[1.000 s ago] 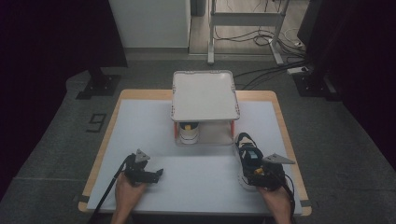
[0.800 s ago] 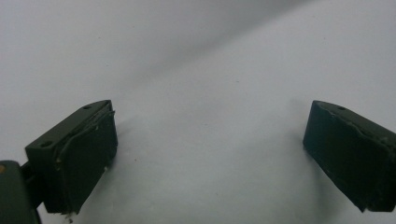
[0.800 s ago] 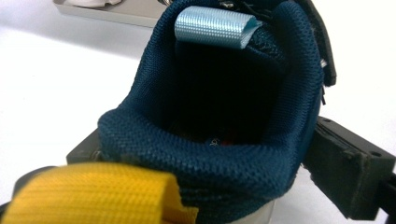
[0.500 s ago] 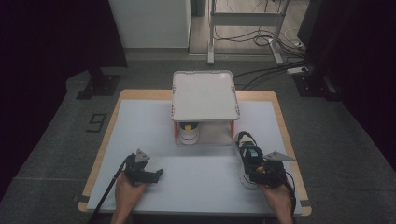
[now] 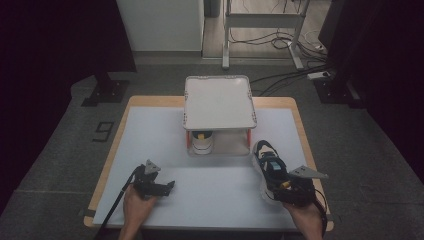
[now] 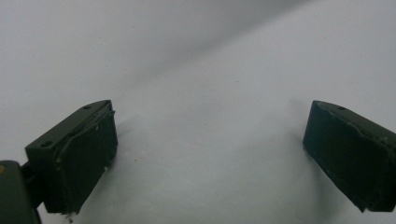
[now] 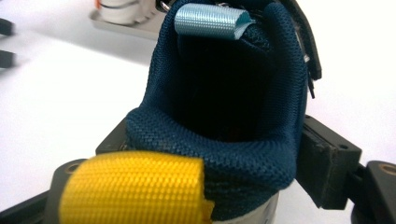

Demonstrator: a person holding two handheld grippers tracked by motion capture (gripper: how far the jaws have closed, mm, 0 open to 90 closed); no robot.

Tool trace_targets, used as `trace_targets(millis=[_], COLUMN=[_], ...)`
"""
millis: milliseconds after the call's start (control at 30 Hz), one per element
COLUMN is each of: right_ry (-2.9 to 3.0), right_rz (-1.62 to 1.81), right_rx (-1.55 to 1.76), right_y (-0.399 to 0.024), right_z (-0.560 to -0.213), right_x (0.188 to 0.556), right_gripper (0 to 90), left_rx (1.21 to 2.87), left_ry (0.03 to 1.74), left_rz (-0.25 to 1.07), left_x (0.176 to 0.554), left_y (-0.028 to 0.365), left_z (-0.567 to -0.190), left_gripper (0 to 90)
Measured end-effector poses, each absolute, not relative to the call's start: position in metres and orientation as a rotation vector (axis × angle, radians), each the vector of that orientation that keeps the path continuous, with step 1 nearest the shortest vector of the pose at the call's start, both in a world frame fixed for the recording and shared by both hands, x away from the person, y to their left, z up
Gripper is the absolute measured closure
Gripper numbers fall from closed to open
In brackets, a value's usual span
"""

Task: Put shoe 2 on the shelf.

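Observation:
A navy and white sneaker (image 5: 269, 167) lies at the right of the white table, toe pointing away from me. My right gripper (image 5: 281, 193) has just been closing and is shut on its heel. In the right gripper view the black pads (image 7: 327, 161) press both sides of the navy mesh collar (image 7: 219, 154), with a yellow heel loop (image 7: 135, 186) below and a light blue tongue loop (image 7: 210, 21) above. My left gripper (image 5: 167, 186) rests open on the table at the front left. Its jaws (image 6: 210, 158) stand wide apart over bare white surface.
A small white raised shelf (image 5: 220, 102) on red legs stands at the table's (image 5: 150, 135) back middle. A second sneaker (image 5: 202, 142), white with a yellow heel loop, sits under it. The floor beyond holds cables and a metal stand.
My right gripper's jaws have closed onto the sneaker's heel, and the hand has risen slightly. The left gripper has not moved.

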State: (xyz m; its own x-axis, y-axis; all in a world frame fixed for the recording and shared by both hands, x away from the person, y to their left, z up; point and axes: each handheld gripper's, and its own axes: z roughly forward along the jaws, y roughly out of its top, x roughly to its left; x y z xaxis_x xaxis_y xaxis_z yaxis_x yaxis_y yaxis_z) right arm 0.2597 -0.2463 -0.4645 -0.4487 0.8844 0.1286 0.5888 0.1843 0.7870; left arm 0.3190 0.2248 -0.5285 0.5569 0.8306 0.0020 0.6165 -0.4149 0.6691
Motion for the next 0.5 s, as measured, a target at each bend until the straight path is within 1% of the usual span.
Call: trace_targets(millis=[133,233,500], right_ry=[2.134,2.162,2.199], right_rz=[1.170,1.184,1.191], right_rx=[1.343,1.301,1.274], right_y=[-0.236,-0.220,-0.192], right_z=[-0.456,-0.453,-0.457], right_x=[0.260,0.271,0.300], right_gripper=[25.1,25.0,25.0], left_rx=[2.170,2.169,2.170], left_ry=[1.157,1.156,1.156], left_rz=[0.446,0.446,0.446], left_x=[0.319,0.319,0.319], left_y=[0.225,0.225,0.225], left_z=[-0.528,-0.529,-0.528], left_gripper=[2.9,2.9,2.9])
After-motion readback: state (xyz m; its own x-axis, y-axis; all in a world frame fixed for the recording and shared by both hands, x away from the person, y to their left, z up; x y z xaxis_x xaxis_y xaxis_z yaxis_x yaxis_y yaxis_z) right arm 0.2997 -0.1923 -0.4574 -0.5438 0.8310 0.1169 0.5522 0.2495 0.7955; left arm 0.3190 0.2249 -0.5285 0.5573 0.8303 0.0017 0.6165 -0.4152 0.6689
